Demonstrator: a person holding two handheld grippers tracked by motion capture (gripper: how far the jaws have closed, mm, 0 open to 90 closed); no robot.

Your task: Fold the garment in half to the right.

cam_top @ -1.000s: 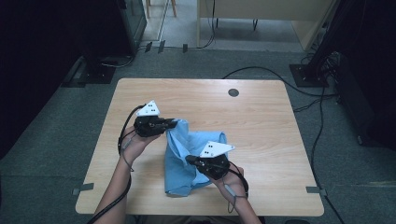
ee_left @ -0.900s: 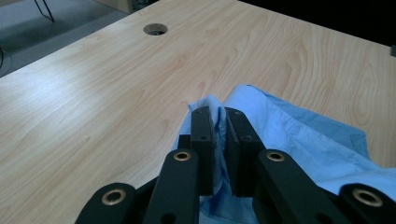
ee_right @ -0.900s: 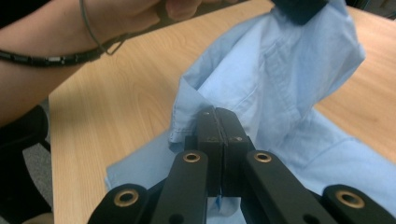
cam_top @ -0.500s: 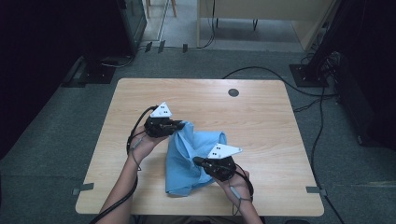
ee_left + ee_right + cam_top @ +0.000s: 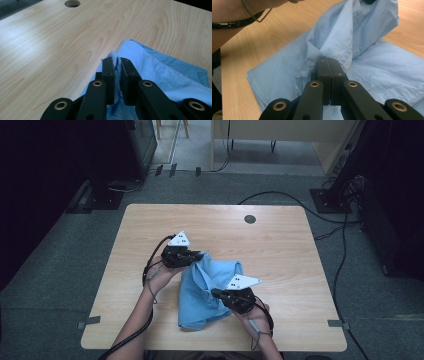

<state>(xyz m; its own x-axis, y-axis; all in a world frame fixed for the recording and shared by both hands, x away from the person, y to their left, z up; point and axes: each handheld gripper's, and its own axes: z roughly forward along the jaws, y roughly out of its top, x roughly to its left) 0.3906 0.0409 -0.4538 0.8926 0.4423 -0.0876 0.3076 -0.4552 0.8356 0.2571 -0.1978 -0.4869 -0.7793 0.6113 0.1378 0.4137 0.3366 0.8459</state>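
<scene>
With each hand-held gripper, left (image 5: 199,255) and right (image 5: 216,293), clamped on a fold of the crumpled light-blue cotton shirt (image 5: 207,295) between them on the pale wooden table (image 5: 280,250), the thin fabric could slip free if pulled unevenly.

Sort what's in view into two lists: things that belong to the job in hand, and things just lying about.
In the job:
- blue shirt, partly lifted off the table
- left gripper, shut on a fold of the shirt
- right gripper, shut on a seam of the shirt

Just there:
- wooden table
- round cable hole in its top
- black cables on the floor
</scene>
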